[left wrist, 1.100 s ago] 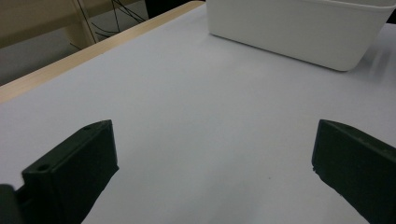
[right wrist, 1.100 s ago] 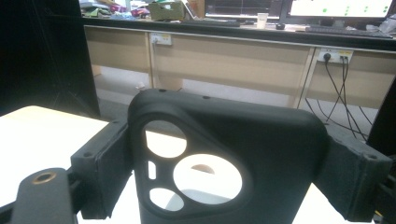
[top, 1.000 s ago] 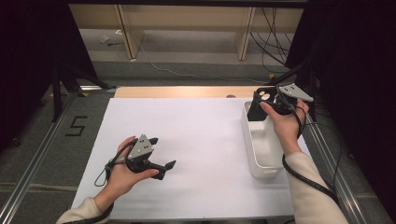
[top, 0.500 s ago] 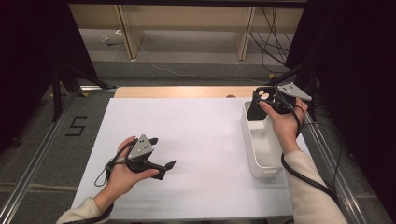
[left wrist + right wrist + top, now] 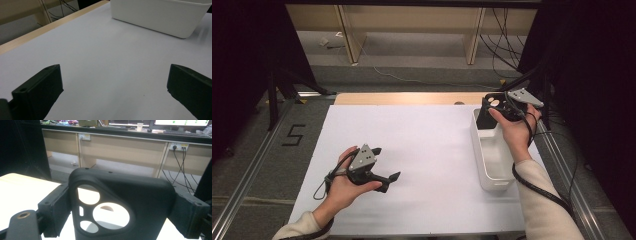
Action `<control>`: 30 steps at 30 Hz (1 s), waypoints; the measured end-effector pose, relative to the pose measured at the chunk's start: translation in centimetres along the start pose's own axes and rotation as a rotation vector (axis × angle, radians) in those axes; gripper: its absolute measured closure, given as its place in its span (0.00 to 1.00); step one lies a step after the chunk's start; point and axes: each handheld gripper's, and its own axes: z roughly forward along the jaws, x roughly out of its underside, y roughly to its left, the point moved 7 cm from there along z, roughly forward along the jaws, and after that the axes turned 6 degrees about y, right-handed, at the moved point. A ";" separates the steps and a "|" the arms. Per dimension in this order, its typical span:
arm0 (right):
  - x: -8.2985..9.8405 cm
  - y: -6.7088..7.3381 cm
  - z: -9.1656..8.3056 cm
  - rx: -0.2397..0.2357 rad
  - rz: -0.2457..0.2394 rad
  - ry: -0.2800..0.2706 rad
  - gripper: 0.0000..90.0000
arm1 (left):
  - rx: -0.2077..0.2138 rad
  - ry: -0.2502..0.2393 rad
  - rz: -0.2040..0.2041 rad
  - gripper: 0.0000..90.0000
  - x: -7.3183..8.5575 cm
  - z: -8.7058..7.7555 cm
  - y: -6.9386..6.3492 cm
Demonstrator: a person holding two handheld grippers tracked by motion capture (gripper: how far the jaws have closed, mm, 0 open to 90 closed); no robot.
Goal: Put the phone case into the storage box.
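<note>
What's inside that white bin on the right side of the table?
The white bin looks bare inside along its near and middle floor. Its far end is covered by the black phone case that the right tool holds over it, so anything beneath there is hidden.

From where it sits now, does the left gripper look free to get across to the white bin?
Probably yes. The left gripper rests with jaws open and nothing between them, and bare white tabletop lies between it and the bin. The right gripper, holding a black case, hangs over the bin's far end.

The black phone case [image 5: 120, 207] is cut off by the bottom edge.
</note>
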 end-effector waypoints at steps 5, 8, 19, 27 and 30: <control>0.1 0.0 0.3 0.000 -0.002 0.008 0.17 | 0.001 0.000 -0.001 0.00 0.0 0.0 0.0; 0.1 0.0 0.5 0.000 -0.006 0.016 0.17 | 0.002 0.000 -0.001 0.00 0.0 0.0 0.0; 0.3 -0.1 1.2 0.005 -0.014 0.044 0.17 | 0.003 -0.001 -0.002 0.00 0.0 0.0 0.0; 0.7 -0.2 1.7 0.010 -0.017 0.058 0.17 | 0.004 0.001 -0.002 0.00 0.0 0.0 0.0; 0.8 -0.2 1.8 0.014 -0.020 0.060 0.17 | 0.004 0.002 -0.001 0.00 0.0 0.0 0.0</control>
